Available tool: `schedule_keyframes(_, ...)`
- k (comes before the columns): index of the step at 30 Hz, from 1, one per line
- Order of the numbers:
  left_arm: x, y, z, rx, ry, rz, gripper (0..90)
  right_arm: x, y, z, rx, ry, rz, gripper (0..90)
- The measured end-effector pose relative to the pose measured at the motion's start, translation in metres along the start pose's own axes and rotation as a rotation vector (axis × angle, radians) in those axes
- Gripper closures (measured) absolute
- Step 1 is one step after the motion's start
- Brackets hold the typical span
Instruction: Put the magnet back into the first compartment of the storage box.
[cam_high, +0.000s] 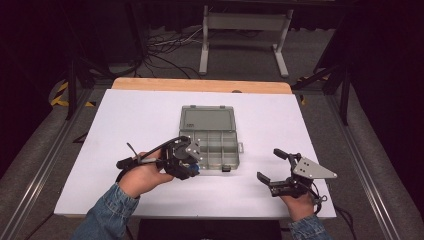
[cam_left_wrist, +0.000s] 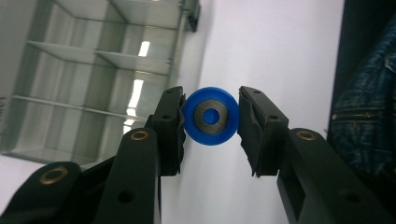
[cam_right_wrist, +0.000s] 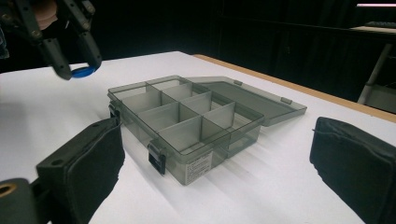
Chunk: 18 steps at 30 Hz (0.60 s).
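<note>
Small blue plastic ring with dark metal centre (cam_left_wrist: 210, 118) sat pinched in left hand-held gripper (cam_left_wrist: 211, 122), above white desk (cam_high: 140, 120) beside open grey translucent compartment box (cam_right_wrist: 187, 119). Right hand-held gripper (cam_high: 274, 166) hovered spread, holding nothing, right of box.

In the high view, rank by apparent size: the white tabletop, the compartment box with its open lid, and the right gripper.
1. white tabletop
2. compartment box
3. right gripper, though it sits nearer the camera, which flatters it.

A white-topped counter (cam_high: 150, 115) with a wooden far edge carries a translucent grey plastic compartment box (cam_high: 216, 147), its lid lying open flat.
</note>
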<state>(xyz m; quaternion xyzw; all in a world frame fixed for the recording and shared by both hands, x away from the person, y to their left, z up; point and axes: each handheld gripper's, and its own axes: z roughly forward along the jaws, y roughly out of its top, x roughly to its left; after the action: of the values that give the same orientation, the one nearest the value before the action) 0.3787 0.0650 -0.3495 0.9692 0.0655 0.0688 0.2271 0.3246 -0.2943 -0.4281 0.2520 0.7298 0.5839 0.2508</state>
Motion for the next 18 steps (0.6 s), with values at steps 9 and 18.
schedule_keyframes(9, 0.021, 0.000, -0.005, -0.034, 0.046, -0.052, 62.2, 0.000, 0.000, 0.000, 0.000, 0.000, 0.003, 3.8)
schedule_keyframes(18, 0.039, -0.002, -0.005, -0.039, 0.068, -0.102, 62.3, -0.001, -0.001, 0.000, 0.002, -0.001, 0.000, 3.8)
